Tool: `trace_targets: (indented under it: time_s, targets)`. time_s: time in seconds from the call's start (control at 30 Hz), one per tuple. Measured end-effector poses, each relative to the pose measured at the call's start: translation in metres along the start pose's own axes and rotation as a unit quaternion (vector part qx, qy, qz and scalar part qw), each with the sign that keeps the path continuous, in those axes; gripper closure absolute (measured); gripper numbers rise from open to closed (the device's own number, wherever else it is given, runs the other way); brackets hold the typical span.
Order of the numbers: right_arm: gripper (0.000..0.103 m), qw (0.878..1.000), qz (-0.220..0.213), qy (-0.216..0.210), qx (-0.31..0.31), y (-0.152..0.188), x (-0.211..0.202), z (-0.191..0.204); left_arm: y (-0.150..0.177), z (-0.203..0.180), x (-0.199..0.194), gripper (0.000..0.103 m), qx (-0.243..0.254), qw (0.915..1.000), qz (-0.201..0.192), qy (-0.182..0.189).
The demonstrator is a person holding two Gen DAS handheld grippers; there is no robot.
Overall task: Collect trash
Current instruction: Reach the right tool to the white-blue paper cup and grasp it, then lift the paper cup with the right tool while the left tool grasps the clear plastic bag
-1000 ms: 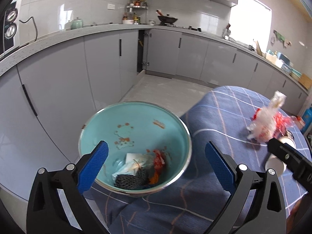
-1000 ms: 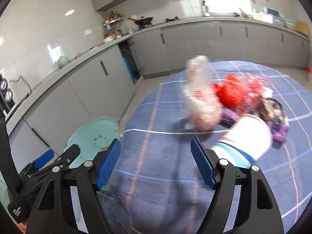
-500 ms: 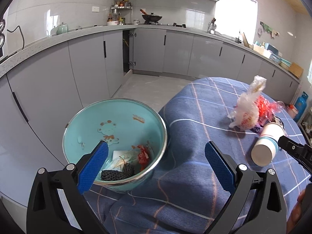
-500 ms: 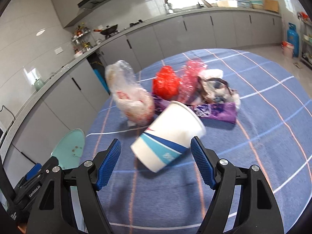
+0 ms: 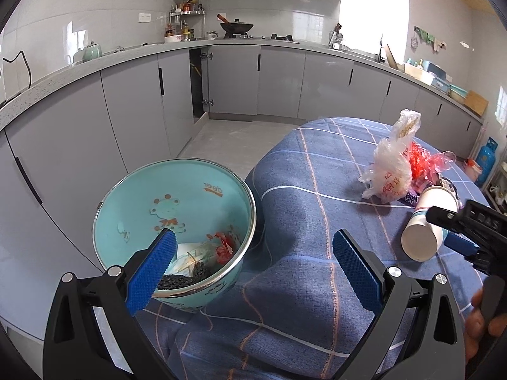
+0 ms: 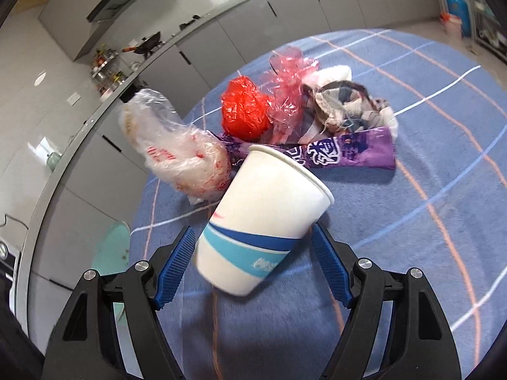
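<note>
Right claw (image 6: 252, 264) straddles cup (image 6: 263, 218) on blue tablecloth (image 6: 427, 253).

A matt white paper cup (image 6: 263, 218) lies on the soft, napped blue cloth (image 6: 412, 253) covering the worktop. Just behind the cup: crinkled glossy clear plastic bag (image 6: 177, 148), shiny red film (image 6: 244, 110), glossy purple wrapper (image 6: 345, 153). The enamel bowl (image 5: 152, 202) looks smooth, with a metal rim.

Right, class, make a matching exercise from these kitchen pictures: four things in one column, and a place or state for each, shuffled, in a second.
Things:
1. paper cup
2. teal bowl
3. purple wrapper
4. blue gas bottle

Places or states:
A. on the floor by the cabinets
B. lying on its side between the open jaws
C. flat on the cloth beyond the cup
D. holding scraps of trash

Pairs: 1-B, 2-D, 3-C, 4-A
</note>
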State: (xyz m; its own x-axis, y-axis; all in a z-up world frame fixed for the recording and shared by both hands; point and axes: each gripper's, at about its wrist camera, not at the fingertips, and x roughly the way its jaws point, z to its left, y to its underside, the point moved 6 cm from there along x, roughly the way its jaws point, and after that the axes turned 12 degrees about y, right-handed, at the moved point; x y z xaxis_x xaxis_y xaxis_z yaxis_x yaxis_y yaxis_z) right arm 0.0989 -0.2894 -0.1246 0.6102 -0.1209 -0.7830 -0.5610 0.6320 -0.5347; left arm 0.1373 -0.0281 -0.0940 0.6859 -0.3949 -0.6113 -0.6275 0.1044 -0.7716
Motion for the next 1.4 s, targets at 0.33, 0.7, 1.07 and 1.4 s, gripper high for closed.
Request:
trace_targets:
  time_s: [0.33, 0.7, 1.07, 1.4]
  targets:
    - [0.039, 1.000, 0.006, 0.000, -0.020, -0.001, 0.012, 0.019, 0.001, -0.001, 0.006, 0.006, 0.005, 1.0000, 0.007, -0.002]
    - [0.042, 0.992, -0.082, 0.018, -0.099, -0.018, -0.033, 0.009, -0.014, -0.023, 0.015, 0.007, 0.014, 0.9995, 0.005, 0.027]
    - [0.042, 0.979, -0.150, 0.074, -0.114, -0.057, -0.044, -0.039, -0.052, -0.100, 0.059, 0.008, 0.077, 0.9944, -0.012, 0.071]
    - [0.042, 0.984, -0.136, 0.078, -0.087, -0.061, -0.028, -0.067, -0.065, -0.139, 0.127, 0.032, 0.064, 0.9928, 0.034, 0.095]
